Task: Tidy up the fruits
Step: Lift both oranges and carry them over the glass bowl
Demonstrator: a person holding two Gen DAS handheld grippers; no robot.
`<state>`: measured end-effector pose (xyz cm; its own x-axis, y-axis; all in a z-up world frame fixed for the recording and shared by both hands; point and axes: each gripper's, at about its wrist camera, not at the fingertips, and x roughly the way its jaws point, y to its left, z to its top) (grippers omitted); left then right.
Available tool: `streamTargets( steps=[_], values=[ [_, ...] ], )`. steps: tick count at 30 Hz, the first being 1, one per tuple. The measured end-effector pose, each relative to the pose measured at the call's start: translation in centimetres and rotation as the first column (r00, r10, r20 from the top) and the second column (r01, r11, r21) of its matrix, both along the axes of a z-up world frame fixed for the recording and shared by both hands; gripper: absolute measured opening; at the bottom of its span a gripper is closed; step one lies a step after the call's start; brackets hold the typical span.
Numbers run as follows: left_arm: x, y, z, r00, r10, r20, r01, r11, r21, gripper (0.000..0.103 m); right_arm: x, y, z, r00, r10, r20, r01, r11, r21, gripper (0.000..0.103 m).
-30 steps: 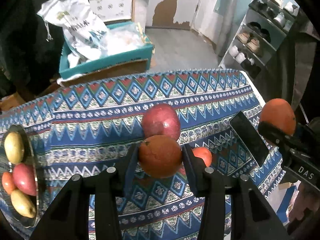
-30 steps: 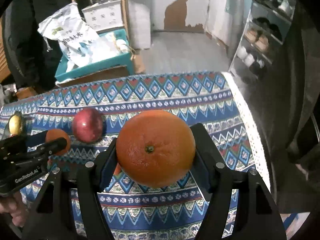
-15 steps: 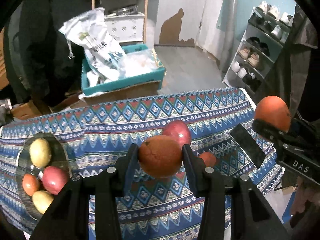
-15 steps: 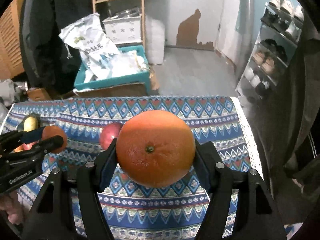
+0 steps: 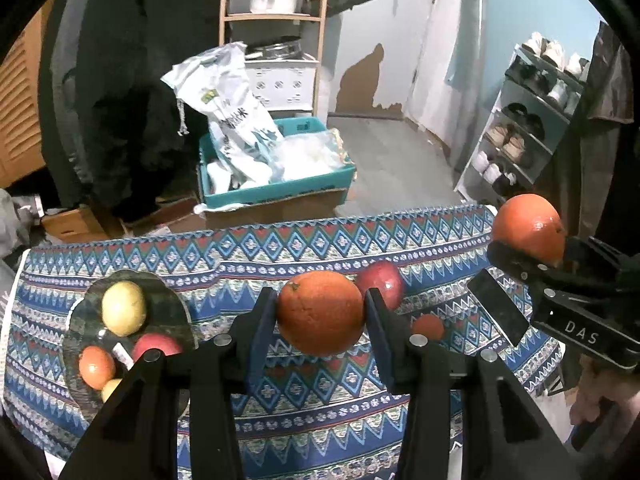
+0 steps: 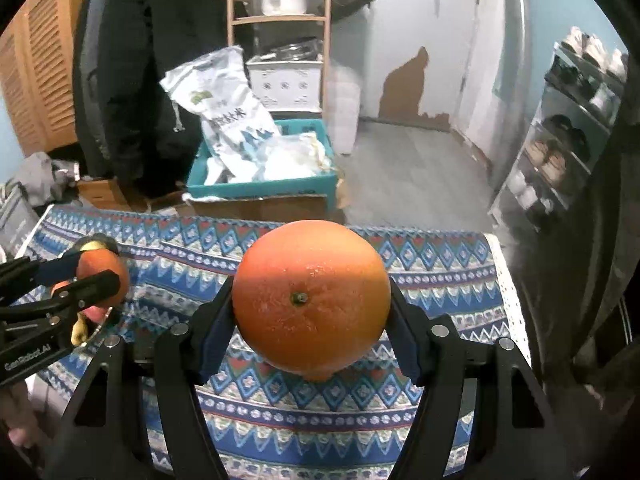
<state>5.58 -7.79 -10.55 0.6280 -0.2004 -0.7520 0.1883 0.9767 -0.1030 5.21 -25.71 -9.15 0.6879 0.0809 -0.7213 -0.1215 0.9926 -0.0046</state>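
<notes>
My left gripper (image 5: 320, 314) is shut on a dark orange (image 5: 320, 312) and holds it above the patterned cloth. My right gripper (image 6: 312, 300) is shut on a large orange (image 6: 312, 298), also held in the air; it shows at the right of the left wrist view (image 5: 528, 228). A glass plate (image 5: 80, 312) at the left holds a yellow fruit (image 5: 123, 308), a red apple (image 5: 154, 344) and a small orange (image 5: 96, 366). A red apple (image 5: 384, 282) and a small orange (image 5: 428, 326) lie on the cloth behind my left gripper.
The table carries a blue patterned cloth (image 6: 440, 272). Beyond its far edge stand a teal box (image 5: 276, 188) with bags, a wooden shelf (image 5: 272, 20) and a shoe rack (image 5: 532, 128) at the right. A person in black (image 6: 132, 60) stands at the left.
Both grippers have risen and pulled back with their oranges. More of the table, the plate and the room shows now. The fruit on the cloth has not moved.
</notes>
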Motion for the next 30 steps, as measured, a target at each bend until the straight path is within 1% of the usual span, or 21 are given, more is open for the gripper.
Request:
streamTargets(
  steps=[8, 15, 21, 30],
  values=[
    [-0.4, 2.7, 1.0, 0.999, 0.045, 0.028, -0.045, 0.999, 0.001, 0.045, 0.6, 3.5, 0.9, 0.998, 0.053, 0.017, -0.053, 0.999, -0.001, 0.069],
    [-0.5, 5.8, 0.9, 0.995, 0.099, 0.02, -0.099, 0.995, -0.014, 0.045, 1.6, 6.7, 1.1, 0.995, 0.103, 0.013, -0.104, 0.995, 0.011, 0.069],
    [-0.5, 8.4, 0.7, 0.99, 0.143, 0.018, -0.142, 0.99, -0.023, 0.045, 2.3, 9.6, 0.9, 0.989, 0.15, 0.012, -0.15, 0.988, 0.025, 0.069],
    [-0.2, 12.6, 0.0, 0.978, 0.211, 0.0, -0.211, 0.977, -0.038, 0.045, 3.7, 14.0, -0.3, 0.976, 0.216, -0.015, -0.216, 0.976, 0.032, 0.069]
  ],
)
